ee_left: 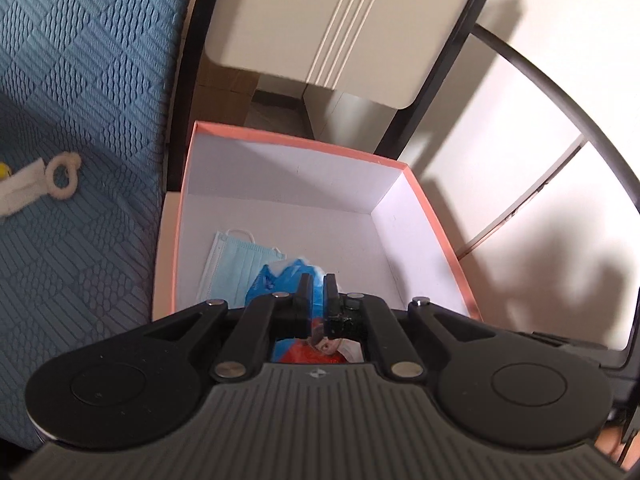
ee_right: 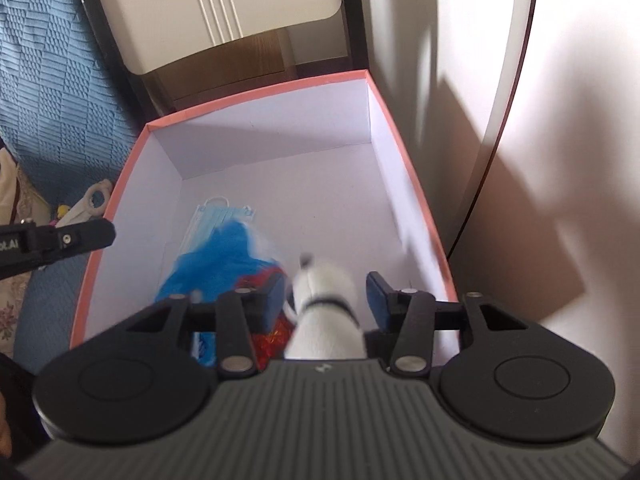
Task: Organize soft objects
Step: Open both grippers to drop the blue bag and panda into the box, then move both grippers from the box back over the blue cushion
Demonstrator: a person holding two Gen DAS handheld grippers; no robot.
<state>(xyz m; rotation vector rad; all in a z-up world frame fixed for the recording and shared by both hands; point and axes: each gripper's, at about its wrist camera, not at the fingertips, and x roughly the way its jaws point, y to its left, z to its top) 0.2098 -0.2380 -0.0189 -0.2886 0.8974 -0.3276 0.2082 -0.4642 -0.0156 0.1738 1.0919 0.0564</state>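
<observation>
While both grippers hang over the box (ee_right: 256, 98), here's how things sit. It's a pink-rimmed cardboard box with a white inside, parked next to a bed with a blue quilt (ee_left: 80, 80), and a cream chair (ee_left: 340, 20) stands behind it.

Inside the box, toward the near left corner, lies a light blue mask (ee_left: 236, 264) flat on the floor. Partly on top of it sits a crumpled blue bag (ee_right: 216, 260), and there's something red (ee_left: 308, 354) showing at the bag's near edge, can't really tell what it is.

Left gripper (ee_left: 318, 296): fingers pressed almost together, just a sliver between them. It sits right above the blue bag, but whether it's actually pinching any of the plastic I can't tell from this angle. In the right view it pokes in from the left at the box's rim.

Right gripper (ee_right: 328, 296): jaws spread about halfway, with a white plush toy (ee_right: 326, 312) between them. The toy has a dark band around it and looks blurry. There's a visible gap between it and the right pad, so the pads aren't squeezing it.

Over on the quilt, outside the box, there's a small white thing with a ring (ee_left: 62, 176) at one end.
</observation>
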